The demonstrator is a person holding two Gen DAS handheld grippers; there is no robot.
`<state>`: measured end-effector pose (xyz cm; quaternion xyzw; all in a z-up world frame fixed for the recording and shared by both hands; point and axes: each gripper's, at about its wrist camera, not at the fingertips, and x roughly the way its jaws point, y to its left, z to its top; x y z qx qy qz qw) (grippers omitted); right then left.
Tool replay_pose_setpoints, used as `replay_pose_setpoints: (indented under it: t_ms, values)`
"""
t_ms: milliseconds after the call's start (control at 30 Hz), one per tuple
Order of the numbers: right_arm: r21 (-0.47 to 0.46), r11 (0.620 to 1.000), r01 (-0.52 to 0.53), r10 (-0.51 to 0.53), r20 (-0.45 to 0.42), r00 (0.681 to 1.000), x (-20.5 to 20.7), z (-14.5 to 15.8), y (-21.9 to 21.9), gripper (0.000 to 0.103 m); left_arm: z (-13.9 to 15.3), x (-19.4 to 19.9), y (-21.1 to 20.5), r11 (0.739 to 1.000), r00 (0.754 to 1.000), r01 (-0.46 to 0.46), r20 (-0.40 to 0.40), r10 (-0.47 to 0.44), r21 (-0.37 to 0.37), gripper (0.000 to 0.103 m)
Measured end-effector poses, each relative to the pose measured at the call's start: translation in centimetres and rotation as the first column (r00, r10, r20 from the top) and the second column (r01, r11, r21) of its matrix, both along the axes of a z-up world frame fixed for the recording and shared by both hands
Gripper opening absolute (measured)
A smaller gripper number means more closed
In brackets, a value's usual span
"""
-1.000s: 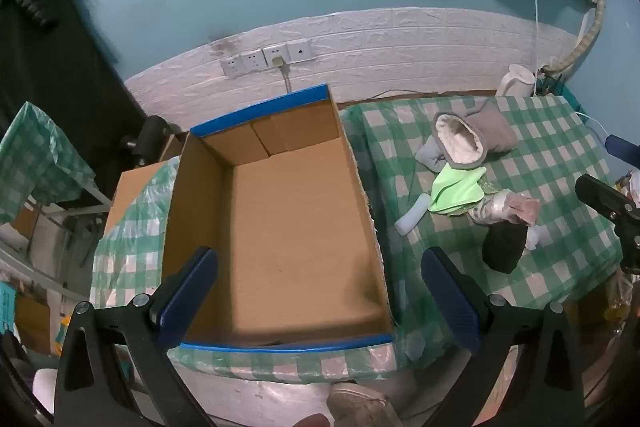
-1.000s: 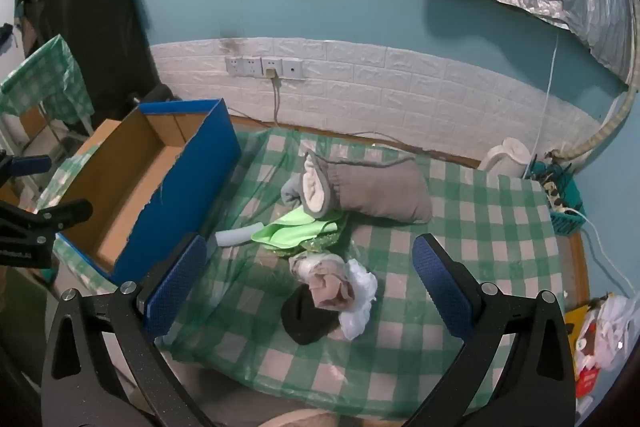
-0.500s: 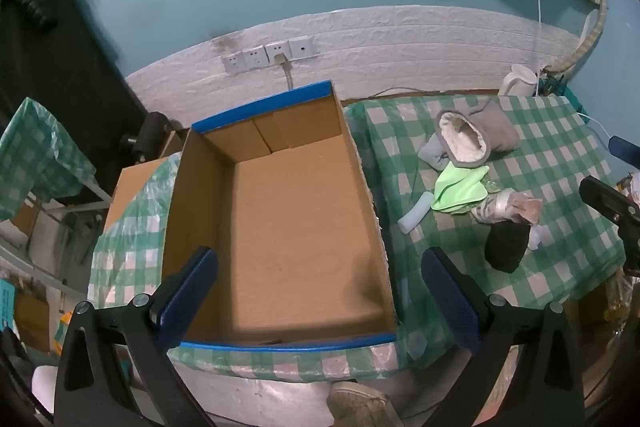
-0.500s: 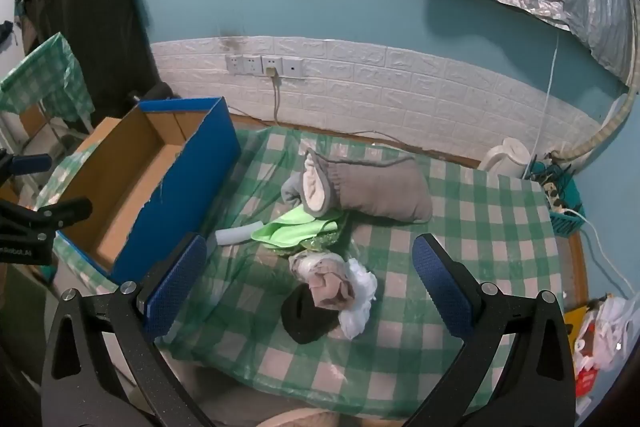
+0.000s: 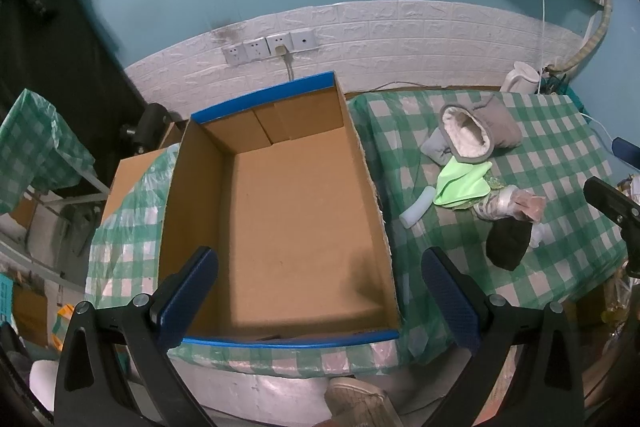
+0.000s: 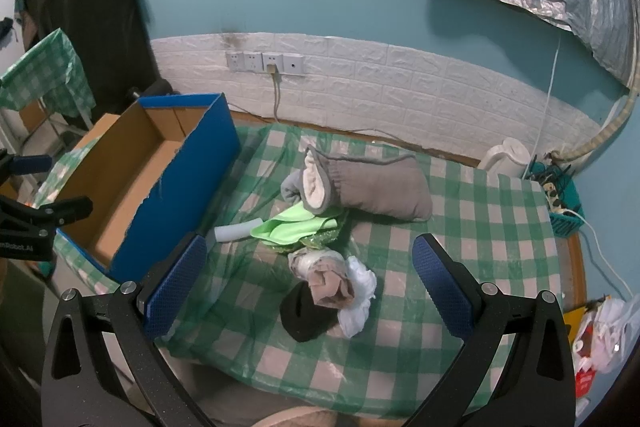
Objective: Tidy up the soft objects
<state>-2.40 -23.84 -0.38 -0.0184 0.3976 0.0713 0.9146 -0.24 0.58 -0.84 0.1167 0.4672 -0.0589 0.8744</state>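
My worktop (image 6: 472, 239) wears glossy, crinkled checked plastic sheeting. The box (image 5: 280, 211) is matt brown cardboard. The grey slipper (image 6: 372, 187) looks soft, fleecy cloth.

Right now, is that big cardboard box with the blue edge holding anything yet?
Empty. The cardboard box shows only its bare brown floor in the left wrist view; the soft things lie beside it on the checked tablecloth.

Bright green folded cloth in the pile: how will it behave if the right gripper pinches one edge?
The bright green folded cloth lies in thin, loose layers, so it will probably unfold and dangle. It looks light. The fleece-lined grey slipper seems to overlap its far edge, so lifting may tug that.
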Motion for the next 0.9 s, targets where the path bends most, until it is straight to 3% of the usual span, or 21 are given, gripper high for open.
replay_pose_setpoints:
  t_ms: [900]
  values:
    - [-0.005, 1.000, -0.005, 0.005, -0.009, 1.000, -0.13, -0.33, -0.04, 0.102, -0.09, 0.68, 0.49, 0.998, 0.999, -0.010, -0.041, 0.008, -0.059, 0.102]
